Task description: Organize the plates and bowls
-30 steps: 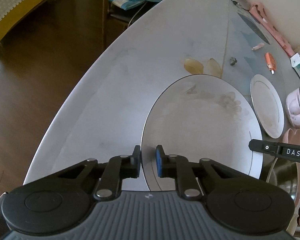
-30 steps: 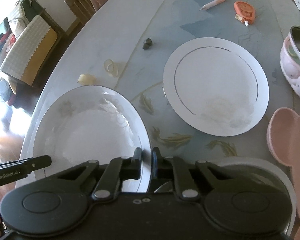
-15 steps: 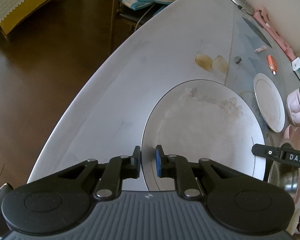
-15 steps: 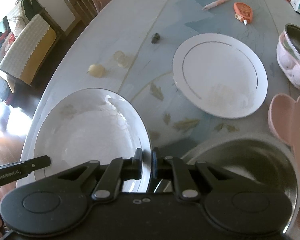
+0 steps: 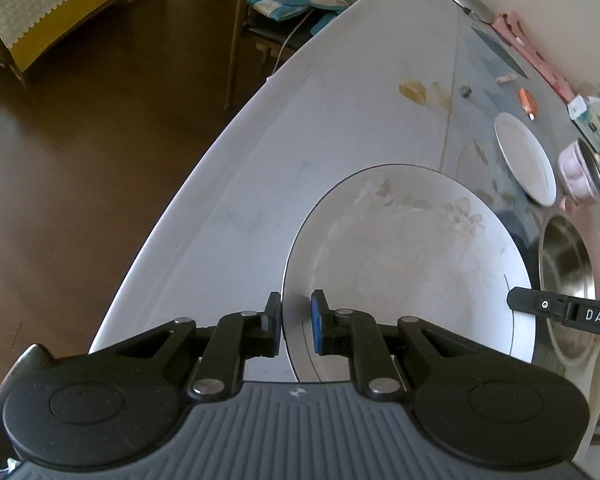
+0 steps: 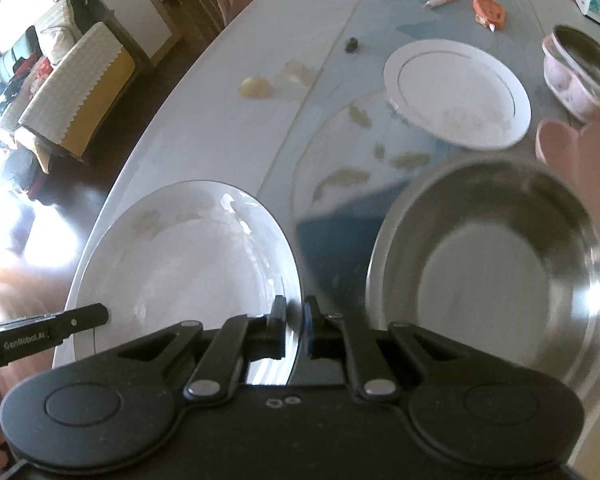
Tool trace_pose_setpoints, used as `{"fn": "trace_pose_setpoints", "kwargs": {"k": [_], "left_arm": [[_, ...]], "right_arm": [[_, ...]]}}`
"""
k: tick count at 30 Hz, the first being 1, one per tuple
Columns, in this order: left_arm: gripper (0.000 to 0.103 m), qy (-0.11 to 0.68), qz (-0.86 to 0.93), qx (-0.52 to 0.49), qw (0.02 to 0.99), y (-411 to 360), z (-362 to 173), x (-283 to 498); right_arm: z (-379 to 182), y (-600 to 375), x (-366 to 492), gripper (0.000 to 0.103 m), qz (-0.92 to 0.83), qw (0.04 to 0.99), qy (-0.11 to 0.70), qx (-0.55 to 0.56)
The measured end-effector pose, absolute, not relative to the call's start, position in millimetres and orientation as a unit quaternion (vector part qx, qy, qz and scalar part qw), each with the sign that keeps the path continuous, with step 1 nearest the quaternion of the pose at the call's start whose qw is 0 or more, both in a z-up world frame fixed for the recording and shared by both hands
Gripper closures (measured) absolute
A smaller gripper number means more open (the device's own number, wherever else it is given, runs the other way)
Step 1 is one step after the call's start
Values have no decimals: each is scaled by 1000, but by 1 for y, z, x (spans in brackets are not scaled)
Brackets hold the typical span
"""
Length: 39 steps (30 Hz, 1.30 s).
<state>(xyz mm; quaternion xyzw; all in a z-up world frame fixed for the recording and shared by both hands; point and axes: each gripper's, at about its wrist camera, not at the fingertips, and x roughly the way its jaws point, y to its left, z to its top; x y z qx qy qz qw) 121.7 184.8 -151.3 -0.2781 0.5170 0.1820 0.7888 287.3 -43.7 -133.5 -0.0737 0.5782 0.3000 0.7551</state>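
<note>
Both the left claw [image 5: 296,322] and right claw [image 6: 294,326] gripped the large white floral plate [image 5: 412,264]; the gold-rimmed white plate [image 6: 456,92] and steel bowl [image 6: 496,264] lay unstacked.

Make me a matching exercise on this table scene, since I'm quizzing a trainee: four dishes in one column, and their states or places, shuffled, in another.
Things:
1. Large white floral plate
2. Small white plate with a thin ring line
3. Shiny steel bowl
4. Pink bowl with a metal lining

States:
A. Lying flat on the table, untouched
B. Far right, beyond the ringed plate
C. Gripped at its rim by both grippers
D. Right beside the gripped plate, blurred

Pairs: 1-C, 2-A, 3-D, 4-B
</note>
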Motion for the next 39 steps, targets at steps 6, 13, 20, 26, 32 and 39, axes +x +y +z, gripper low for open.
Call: {"fn": "trace_pose_setpoints", "kwargs": {"k": [6, 13, 20, 26, 32, 39], "left_arm": [[90, 523, 173, -266, 791, 175, -151, 89], [90, 527, 170, -243, 796, 164, -154, 67], [90, 532, 163, -226, 800, 161, -157, 63], [89, 533, 160, -227, 799, 163, -161, 62], [89, 535, 160, -229, 797, 165, -164, 62], [89, 526, 162, -209, 808, 161, -156, 63]], "right_arm": [[-138, -60, 244, 94, 299, 754, 580, -66], [-151, -76, 207, 94, 302, 748, 589, -51], [-164, -82, 194, 93, 297, 745, 596, -42], [-166, -80, 191, 93, 290, 744, 602, -36], [-170, -80, 187, 93, 282, 747, 601, -32], [-166, -83, 185, 86, 280, 749, 599, -31]]}}
